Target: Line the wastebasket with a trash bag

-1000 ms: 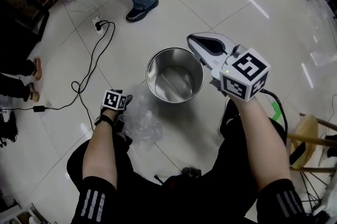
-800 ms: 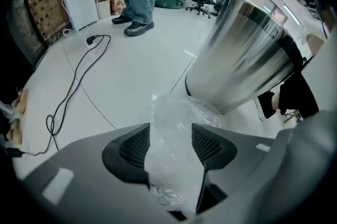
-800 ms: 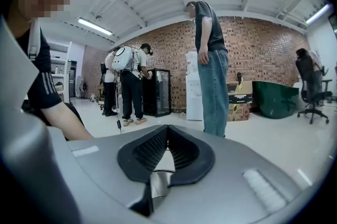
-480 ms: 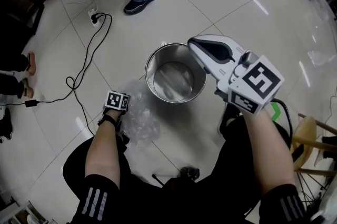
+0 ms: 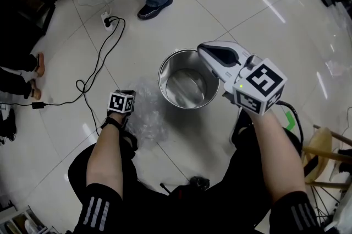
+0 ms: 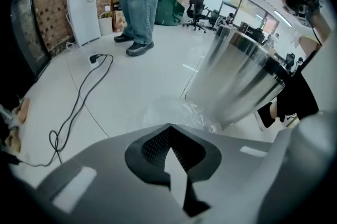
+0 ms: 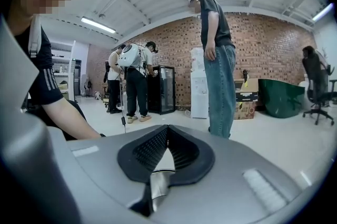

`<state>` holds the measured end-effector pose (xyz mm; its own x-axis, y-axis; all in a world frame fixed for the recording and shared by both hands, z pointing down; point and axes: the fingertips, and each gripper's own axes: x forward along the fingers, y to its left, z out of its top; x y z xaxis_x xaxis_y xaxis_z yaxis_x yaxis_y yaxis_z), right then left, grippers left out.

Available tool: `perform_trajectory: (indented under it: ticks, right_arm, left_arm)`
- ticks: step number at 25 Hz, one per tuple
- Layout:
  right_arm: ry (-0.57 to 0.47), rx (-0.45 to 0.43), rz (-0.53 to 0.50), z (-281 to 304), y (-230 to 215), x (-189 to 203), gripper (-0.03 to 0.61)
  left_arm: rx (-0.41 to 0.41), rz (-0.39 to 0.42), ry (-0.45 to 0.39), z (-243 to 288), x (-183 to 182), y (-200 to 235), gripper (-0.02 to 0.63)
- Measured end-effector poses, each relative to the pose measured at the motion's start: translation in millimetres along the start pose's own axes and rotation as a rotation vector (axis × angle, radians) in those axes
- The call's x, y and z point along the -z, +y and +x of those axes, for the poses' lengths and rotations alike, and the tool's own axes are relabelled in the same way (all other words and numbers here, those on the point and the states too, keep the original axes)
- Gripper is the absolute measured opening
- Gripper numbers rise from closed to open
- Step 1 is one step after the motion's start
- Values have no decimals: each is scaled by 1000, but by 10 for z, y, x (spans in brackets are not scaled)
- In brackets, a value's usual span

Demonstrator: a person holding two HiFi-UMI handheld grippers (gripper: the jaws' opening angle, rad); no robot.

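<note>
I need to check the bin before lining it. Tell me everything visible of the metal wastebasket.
The wastebasket is a round, shiny silver metal pail whose walls narrow toward the base. It stands upright, open, empty and unlined on the white tiled floor. A crumpled clear trash bag lies beside its base, on the person's left, seemingly touching it.

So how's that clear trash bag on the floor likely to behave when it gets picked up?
The trash bag lies crumpled and see-through beside the wastebasket, so it's probably thin film: very light and floppy, likely to sag and trail when lifted. Its glossy wrinkles suggest it could slip unless pinched firmly.
</note>
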<state>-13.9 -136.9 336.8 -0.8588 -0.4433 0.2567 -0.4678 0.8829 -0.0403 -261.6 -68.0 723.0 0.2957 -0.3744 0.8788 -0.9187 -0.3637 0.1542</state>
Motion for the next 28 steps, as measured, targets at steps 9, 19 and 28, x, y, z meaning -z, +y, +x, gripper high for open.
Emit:
perform_trajectory:
  ticks: [9, 19, 28]
  right_arm:
    - [-39, 10, 6, -86, -22, -80, 8]
    - [-55, 15, 4, -174, -8, -102, 8]
    - [-75, 25, 16, -254, -33, -148, 8]
  left_arm:
    - [-92, 220, -166, -906, -1070, -71, 0]
    - [-105, 443, -349, -2046, -1956, -610, 0]
    - [36, 668, -484, -2124, -2299, -1958, 0]
